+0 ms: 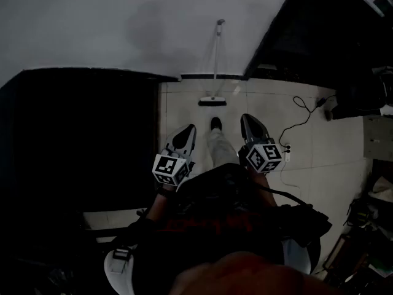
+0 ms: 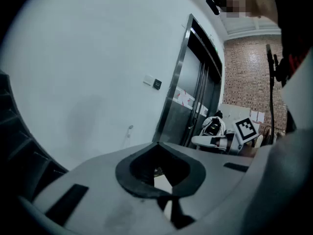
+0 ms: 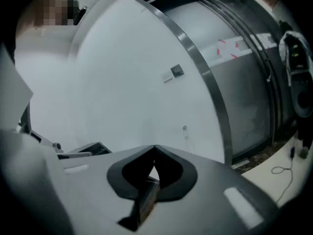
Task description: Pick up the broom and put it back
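The broom (image 1: 213, 97) leans upright against the white wall ahead, its dark head on the tiled floor and its thin pale handle reaching up the wall. Only the top of the broom handle (image 2: 129, 130) shows in the left gripper view, and the same handle tip (image 3: 185, 129) shows small in the right gripper view. My left gripper (image 1: 188, 129) and right gripper (image 1: 248, 118) are held close to my body, well short of the broom, both pointing toward it. Each has its jaws closed to a point with nothing held; the left gripper (image 2: 157, 144) and right gripper (image 3: 155, 146) show the same.
A large dark block (image 1: 80, 134) fills the left side. A dark metal-framed doorway (image 1: 319, 23) stands to the broom's right. A black cable and white power strip (image 1: 285, 149) lie on the tiles at right, with clutter (image 1: 368, 214) beyond. My shoe (image 1: 215, 123) is between the grippers.
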A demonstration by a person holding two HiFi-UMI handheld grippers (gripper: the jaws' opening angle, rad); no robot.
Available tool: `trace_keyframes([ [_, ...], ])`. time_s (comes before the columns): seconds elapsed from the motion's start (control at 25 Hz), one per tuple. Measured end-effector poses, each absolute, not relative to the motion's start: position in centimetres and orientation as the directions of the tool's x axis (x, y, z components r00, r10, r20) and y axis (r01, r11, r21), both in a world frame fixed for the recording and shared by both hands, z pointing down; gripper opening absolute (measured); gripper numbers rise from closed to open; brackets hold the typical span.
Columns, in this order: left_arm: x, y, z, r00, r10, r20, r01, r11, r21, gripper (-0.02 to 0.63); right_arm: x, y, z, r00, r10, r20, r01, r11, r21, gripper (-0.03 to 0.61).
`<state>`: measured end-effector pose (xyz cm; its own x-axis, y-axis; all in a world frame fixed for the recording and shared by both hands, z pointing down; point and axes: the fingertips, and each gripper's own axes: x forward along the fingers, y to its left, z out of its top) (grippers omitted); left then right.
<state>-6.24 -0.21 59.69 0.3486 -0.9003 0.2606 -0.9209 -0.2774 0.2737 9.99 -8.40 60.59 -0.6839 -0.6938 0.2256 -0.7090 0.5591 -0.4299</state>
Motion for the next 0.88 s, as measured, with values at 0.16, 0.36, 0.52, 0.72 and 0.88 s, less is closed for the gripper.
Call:
trace_keyframes([
  [0.16, -5.5, -9.9, 59.6, 0.413, -0.861, 0.295, -0.868, -0.276, 0.412, 0.006, 8.4, -21.0, 63.9, -0.698, -0.658, 0.283, -0.707, 0.571, -0.418, 0.071],
  [0.36, -8.3, -18.3, 57.1, 0.294, -0.918, 0.264, -0.862, -0.136, 0.488, 0.006, 4.6, -36.0, 70.2, -0.687, -0.594, 0.419, -0.726, 0.593, -0.348, 0.169],
  [0.52, -10.4, -20.2, 58.4, 0.248, -0.911, 0.328, -0.889, -0.079, 0.452, 0.005, -0.3, -47.5, 76.4, -0.607, -0.593, 0.529, -0.773, 0.596, -0.219, 0.166],
  [0.72, -11.4, -20.2, 59.9, 0.24, -0.888, 0.392, -0.946, -0.124, 0.299, 0.005, -4.2, -57.0, 83.4, -0.445, -0.592, 0.672, -0.833, 0.549, -0.068, 0.183],
  [0.88, -12.5, -22.6, 58.5, 0.297, -0.892, 0.34, -0.936, -0.202, 0.288, 0.005, -5.2, -57.8, 85.6, -0.464, -0.567, 0.681, -0.826, 0.554, -0.101, 0.101],
])
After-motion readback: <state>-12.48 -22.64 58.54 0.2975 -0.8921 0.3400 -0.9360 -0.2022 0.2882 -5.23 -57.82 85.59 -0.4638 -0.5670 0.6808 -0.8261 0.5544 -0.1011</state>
